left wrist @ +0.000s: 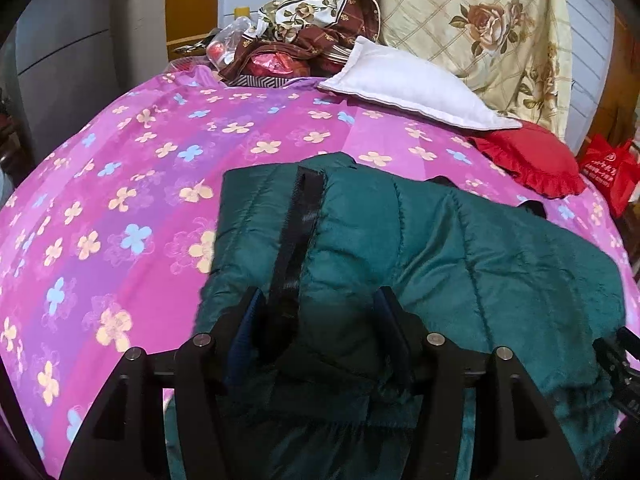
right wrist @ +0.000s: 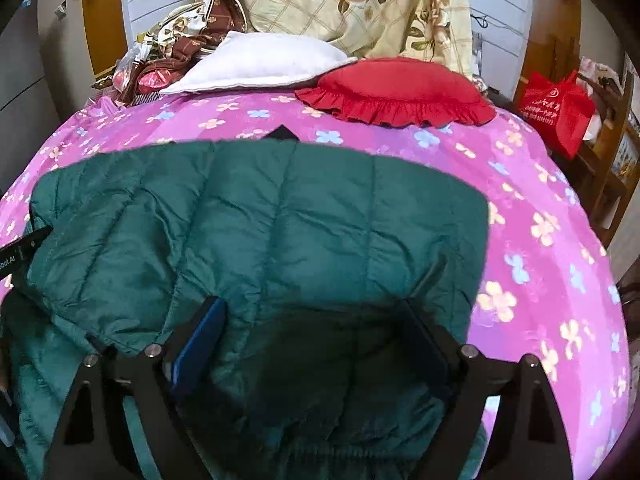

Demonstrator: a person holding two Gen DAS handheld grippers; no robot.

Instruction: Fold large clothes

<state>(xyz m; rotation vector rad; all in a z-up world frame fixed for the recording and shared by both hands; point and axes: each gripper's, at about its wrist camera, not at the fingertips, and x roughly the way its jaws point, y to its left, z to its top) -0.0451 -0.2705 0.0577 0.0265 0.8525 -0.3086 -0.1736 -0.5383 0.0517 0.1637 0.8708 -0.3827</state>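
A dark green quilted jacket [left wrist: 440, 248] lies folded on a pink flowered bedspread [left wrist: 120, 200]; it also shows in the right wrist view [right wrist: 260, 220]. A black zipper strip [left wrist: 298, 232] runs down its left part. My left gripper [left wrist: 320, 304] is open, its fingers on either side of a bunched fold near the zipper at the jacket's near edge. My right gripper [right wrist: 312, 320] is open wide over the near edge of the jacket, fabric between its fingers. The left gripper's body shows at the left edge of the right wrist view [right wrist: 20, 256].
A white pillow [left wrist: 408, 84] and a red frilled cushion [right wrist: 396, 92] lie at the head of the bed. A rose-patterned quilt [left wrist: 480, 20] and heaped cloths [left wrist: 304, 40] stand behind. A red bag [right wrist: 556, 104] hangs to the right. The bedspread [right wrist: 540, 220] shows bare beside the jacket.
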